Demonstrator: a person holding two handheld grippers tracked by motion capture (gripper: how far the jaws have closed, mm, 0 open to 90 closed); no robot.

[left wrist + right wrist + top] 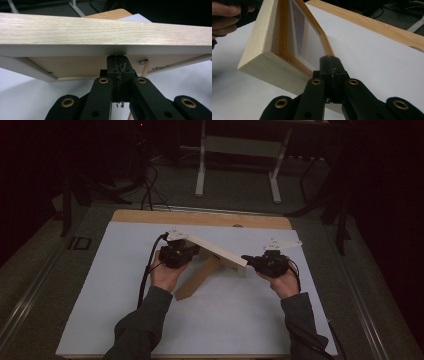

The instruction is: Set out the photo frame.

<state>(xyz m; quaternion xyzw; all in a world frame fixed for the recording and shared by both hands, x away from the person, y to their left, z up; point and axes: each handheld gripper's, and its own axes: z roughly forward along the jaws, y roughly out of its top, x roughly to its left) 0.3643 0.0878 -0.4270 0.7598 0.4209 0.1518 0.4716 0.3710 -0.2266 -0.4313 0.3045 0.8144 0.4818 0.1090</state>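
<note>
A light wooden picture frame [220,254] stands tilted on the white sheet, and its back prop [197,277] reaches down toward me. My left gripper [194,251] is at the frame's left end. In the left gripper view its jaws [117,59] are pressed together, with the tips against the underside of the frame's rail [105,32]. My right gripper [246,258] is at the frame's right corner. Its jaws [331,60] are also shut, and the tips touch the frame's inner lip [287,52]. Nothing shows between either pair of jaws.
The white sheet [125,285] covers a wooden tabletop whose far edge [200,217] shows at the back. A white table stand [240,150] and dark cables [150,190] are on the floor beyond. Fingers of the other hand [224,15] show at the right gripper view's top left.
</note>
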